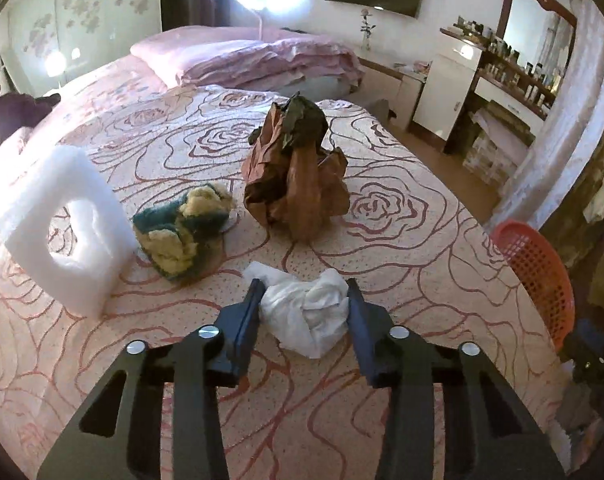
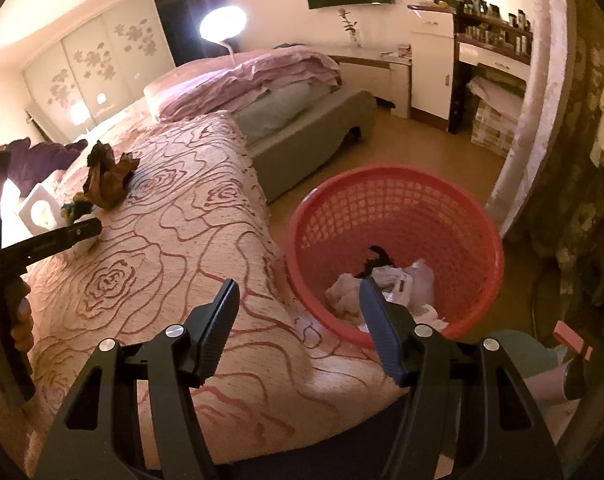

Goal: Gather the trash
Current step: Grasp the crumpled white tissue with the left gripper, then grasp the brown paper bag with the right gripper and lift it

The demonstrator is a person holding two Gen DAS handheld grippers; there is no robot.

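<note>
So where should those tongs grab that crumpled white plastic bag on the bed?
Around its bunched middle, from above and the near side. The white plastic bag is a soft, low heap already lying between the open left tongs, so closing should pinch the folds.

We are holding our right gripper point(image 2: 298, 304) with its jaws spread wide and nothing between them, hanging over the edge of the rose-patterned bed point(image 2: 174, 248) beside the red basket point(image 2: 397, 184), which is standing on the floor with crumpled white trash point(image 2: 385, 284) lying inside. Far left, our left gripper point(image 2: 82, 230) is reaching across the bedspread near the brown paper wad point(image 2: 108, 176) and the white foam block point(image 2: 38, 210).
</note>
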